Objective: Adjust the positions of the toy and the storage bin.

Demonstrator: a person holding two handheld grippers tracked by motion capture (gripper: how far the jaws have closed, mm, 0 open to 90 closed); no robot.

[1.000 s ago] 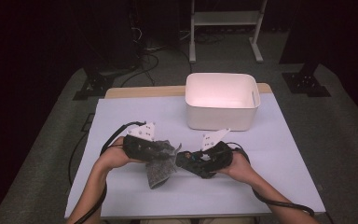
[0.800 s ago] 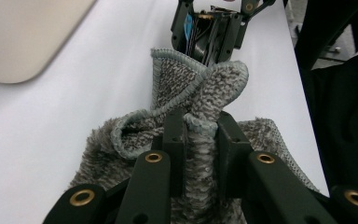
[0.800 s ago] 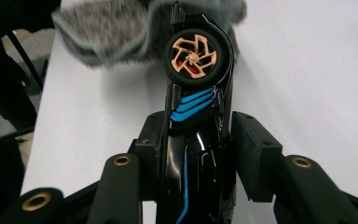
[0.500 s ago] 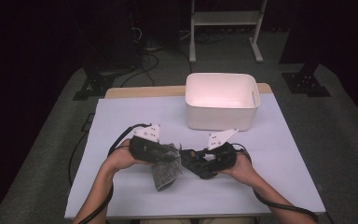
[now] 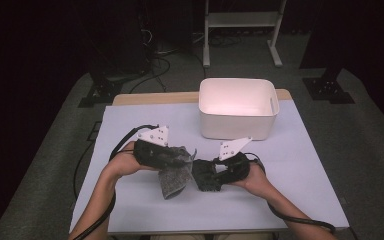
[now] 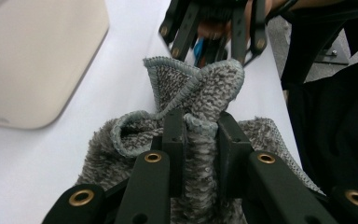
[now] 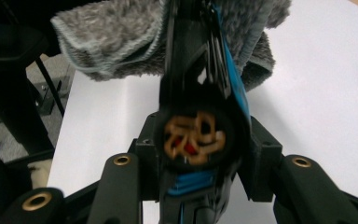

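and here's the surface (image 5: 300,165), covered in a pale lilac sheet, with the white plastic bin (image 5: 238,107) standing at its far side, open side up.

in front of the bin, lifted off the surface, hangs the grey terry cloth (image 5: 174,176). it droops from a bunched upper edge down to a point, so its long axis runs roughly up and down, the tip leaning toward the person's side of the surface.

the left gripper (image 5: 181,156) comes in from the left, and its fingers (image 6: 173,140) are clamped tight on a gathered fold of the cloth; in the left gripper view the hemmed edge (image 6: 168,79) curls up just past them.

the right gripper (image 5: 203,176) faces it from the right, fingers closed round a dark tool with blue trim (image 7: 200,88). what the tool is, cannot tell. its long axis lies along the gripper, its far end pointing at the cloth and overlapping it in the right gripper view. the two grippers sit just beside each other, nearly nose to nose.
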